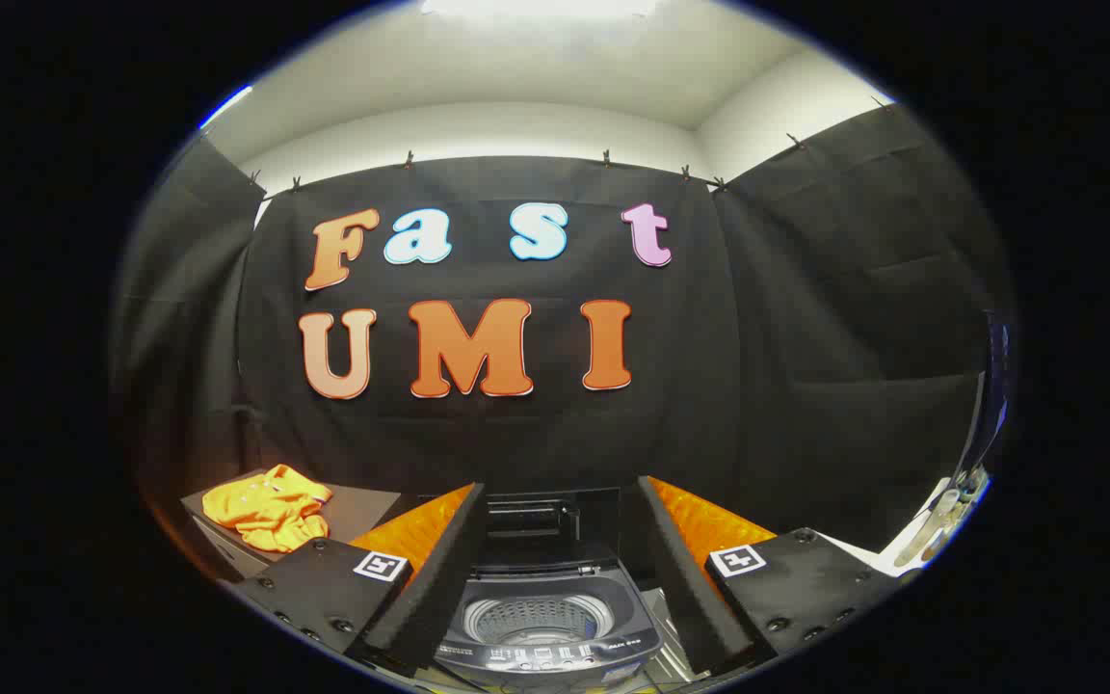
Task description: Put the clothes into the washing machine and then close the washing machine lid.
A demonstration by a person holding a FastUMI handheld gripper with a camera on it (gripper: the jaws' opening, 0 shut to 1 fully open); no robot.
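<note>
A small dark washing machine stands below and just ahead of my fingers, seen between them. Its lid is raised upright at the back and the ribbed drum looks empty. A crumpled orange garment lies on a dark stand to the left of the machine, beyond my left finger. My gripper is open, its fingers spread wide with nothing between them, and it hovers above the machine's opening.
Black cloth walls close the booth behind and on both sides. A pale surface with some small light objects sits past the right finger.
</note>
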